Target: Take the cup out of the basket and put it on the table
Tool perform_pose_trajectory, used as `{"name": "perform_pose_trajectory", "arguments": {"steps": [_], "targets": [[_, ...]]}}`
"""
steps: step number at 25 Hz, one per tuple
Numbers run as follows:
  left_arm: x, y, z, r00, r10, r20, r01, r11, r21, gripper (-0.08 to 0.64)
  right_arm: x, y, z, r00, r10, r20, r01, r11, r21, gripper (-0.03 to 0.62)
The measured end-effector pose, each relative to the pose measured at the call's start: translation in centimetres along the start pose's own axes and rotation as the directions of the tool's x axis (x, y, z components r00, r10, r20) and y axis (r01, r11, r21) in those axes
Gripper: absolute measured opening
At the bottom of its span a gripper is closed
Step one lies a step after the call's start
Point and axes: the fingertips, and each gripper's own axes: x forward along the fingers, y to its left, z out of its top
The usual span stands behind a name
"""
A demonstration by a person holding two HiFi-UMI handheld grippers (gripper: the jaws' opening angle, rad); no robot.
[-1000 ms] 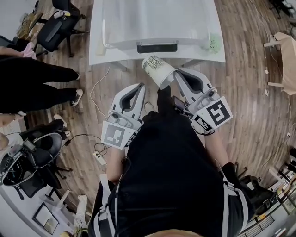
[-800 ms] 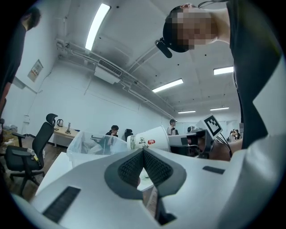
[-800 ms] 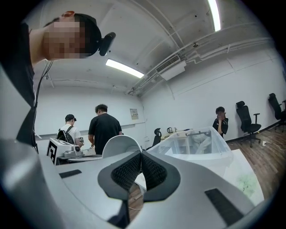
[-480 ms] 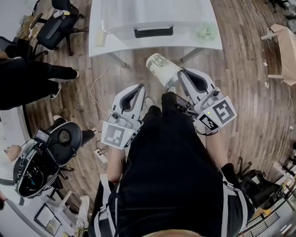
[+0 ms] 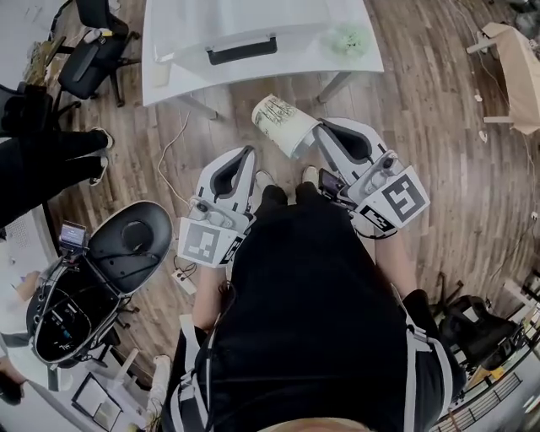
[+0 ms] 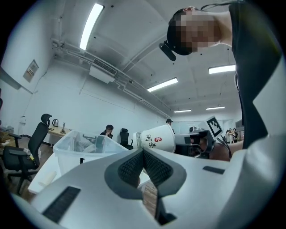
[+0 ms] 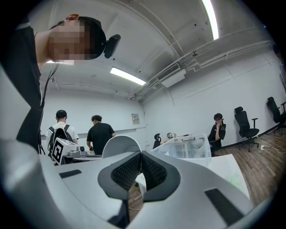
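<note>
Right, my right gripper point(image 5: 319, 135) is pinched shut on the wall of the paper cup point(image 5: 285, 125) at its wide end. The cup lies sideways in the air, out of the basket point(image 5: 253, 25) and short of the table point(image 5: 304, 59). My left gripper point(image 5: 250, 152) has its jaws together on nothing. The cup looks light and thin and would crush easily, so I'd say a gentle rim pinch is the right hold.

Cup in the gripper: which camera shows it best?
The head view: the whole cup shows, tilted, pinched at one end by the right gripper. The left gripper view shows its printed side; the right gripper view only a white arc behind the jaws.
</note>
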Motion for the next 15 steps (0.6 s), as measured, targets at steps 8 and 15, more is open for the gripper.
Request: {"name": "perform_pose_trajectory", "arguments": {"steps": [8, 15], "targets": [[2.5, -4.0, -1.0, 1.000, -0.012, -0.002, 0.012, 1.000, -0.018, 0.018, -4.2, -1.0, -0.9, 1.000, -0.002, -0.018, 0.002, 1.000, -0.002, 0.020], [2.9, -4.7, -1.1, 1.000, -0.001, 0.010, 0.001, 1.000, -0.013, 0.018, -4.9, -0.8, -1.1, 1.000, 0.015, -0.003, -0.015, 1.000, 0.001, 0.018]]}}
